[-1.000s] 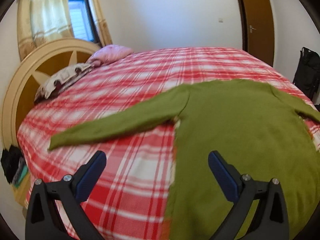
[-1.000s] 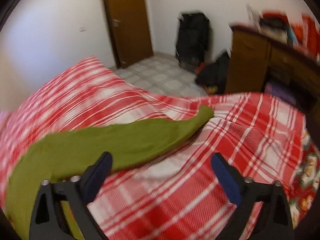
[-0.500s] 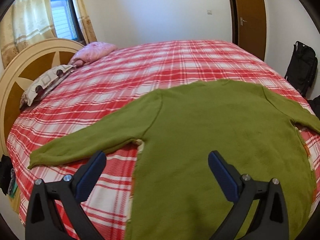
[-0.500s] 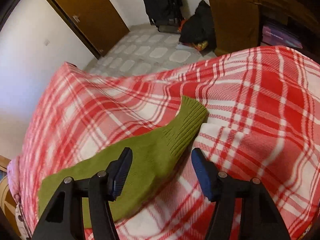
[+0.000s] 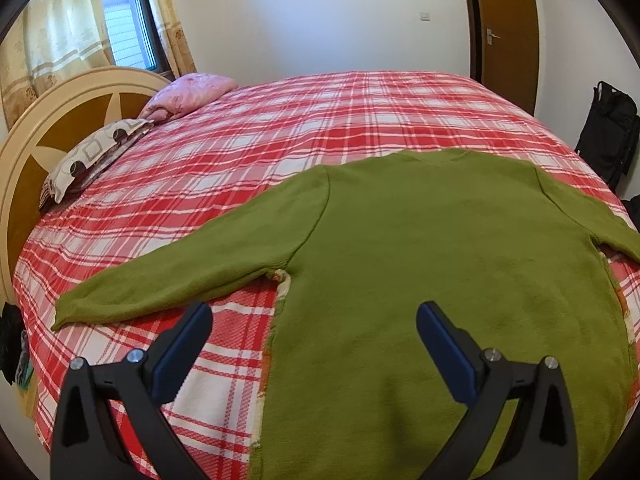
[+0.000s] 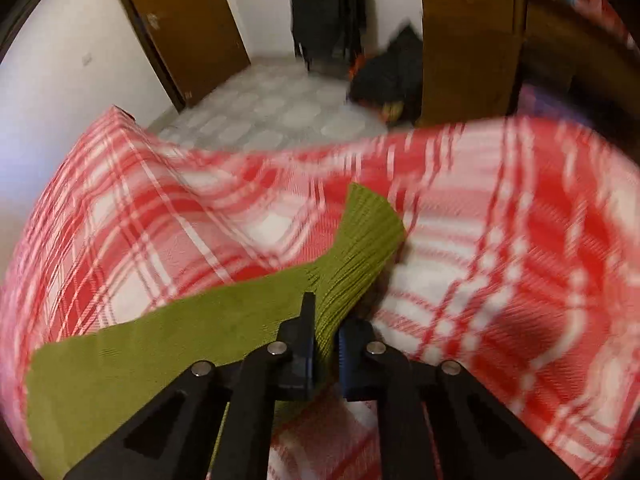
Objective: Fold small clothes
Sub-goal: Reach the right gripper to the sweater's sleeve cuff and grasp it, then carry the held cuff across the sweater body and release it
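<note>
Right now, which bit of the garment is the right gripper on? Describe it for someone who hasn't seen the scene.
On the red plaid bed lies a green sweater. One sleeve runs toward the side nearest the door and floor; its ribbed cuff is pinched in the right gripper. The other sleeve lies flat, untouched.

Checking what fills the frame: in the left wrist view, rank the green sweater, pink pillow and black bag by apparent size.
1. green sweater
2. pink pillow
3. black bag, partly cut off at the frame edge, so close to the pillow; unsure.
</note>
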Demonstrator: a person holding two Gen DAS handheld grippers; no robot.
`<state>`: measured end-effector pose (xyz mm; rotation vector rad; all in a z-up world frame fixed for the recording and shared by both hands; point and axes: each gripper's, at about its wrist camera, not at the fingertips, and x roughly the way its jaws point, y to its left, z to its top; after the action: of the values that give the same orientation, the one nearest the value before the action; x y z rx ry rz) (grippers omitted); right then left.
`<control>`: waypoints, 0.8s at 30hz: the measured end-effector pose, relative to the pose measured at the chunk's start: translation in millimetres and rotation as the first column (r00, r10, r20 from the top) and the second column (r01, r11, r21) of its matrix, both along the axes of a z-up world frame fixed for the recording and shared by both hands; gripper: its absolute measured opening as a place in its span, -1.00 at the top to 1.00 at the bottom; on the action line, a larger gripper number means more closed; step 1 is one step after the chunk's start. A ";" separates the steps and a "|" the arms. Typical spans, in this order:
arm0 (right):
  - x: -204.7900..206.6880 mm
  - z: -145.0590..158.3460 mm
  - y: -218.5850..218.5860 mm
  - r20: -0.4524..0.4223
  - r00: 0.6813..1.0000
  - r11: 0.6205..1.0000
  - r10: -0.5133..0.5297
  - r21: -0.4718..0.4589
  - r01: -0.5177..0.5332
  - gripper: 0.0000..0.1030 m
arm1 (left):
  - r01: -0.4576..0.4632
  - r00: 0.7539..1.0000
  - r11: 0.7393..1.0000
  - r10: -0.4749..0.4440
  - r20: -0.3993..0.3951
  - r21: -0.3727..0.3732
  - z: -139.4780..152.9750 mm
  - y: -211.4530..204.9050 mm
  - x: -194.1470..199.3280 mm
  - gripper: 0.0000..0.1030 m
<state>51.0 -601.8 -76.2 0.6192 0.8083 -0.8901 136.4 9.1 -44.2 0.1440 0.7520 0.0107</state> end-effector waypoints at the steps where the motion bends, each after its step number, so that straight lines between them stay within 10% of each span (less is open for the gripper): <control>1: 3.0 18.1 15.4 -0.005 0.999 0.995 0.033 -0.095 -0.034 0.84 | -0.004 1.000 1.000 0.004 -0.001 -0.004 0.0 2.6 -0.9 -1.00; 6: 23.3 97.1 93.8 0.011 0.975 0.910 0.224 -0.361 -0.205 0.84 | -0.021 1.000 1.000 0.021 0.015 -0.017 2.6 15.4 -5.7 -1.00; 12: 71.5 160.3 228.9 0.029 0.856 0.752 0.516 -0.494 -0.437 0.85 | -0.050 0.998 0.997 0.052 0.024 -0.065 5.0 35.0 -10.9 -1.00; 19: 132.0 116.1 403.0 -0.014 0.618 0.549 0.786 -0.444 -0.708 0.85 | -0.091 0.995 0.993 0.095 0.035 -0.079 3.9 63.6 -17.4 -1.00; 24: 151.5 67.4 479.0 -0.028 0.506 0.459 0.862 -0.379 -0.803 0.85 | -0.133 0.990 0.988 0.136 0.029 -0.081 -2.6 87.8 -15.8 -1.00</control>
<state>202.5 -122.8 -8.8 -0.0840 0.6538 -0.0192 120.6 96.9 -46.8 0.0173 0.7258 0.1113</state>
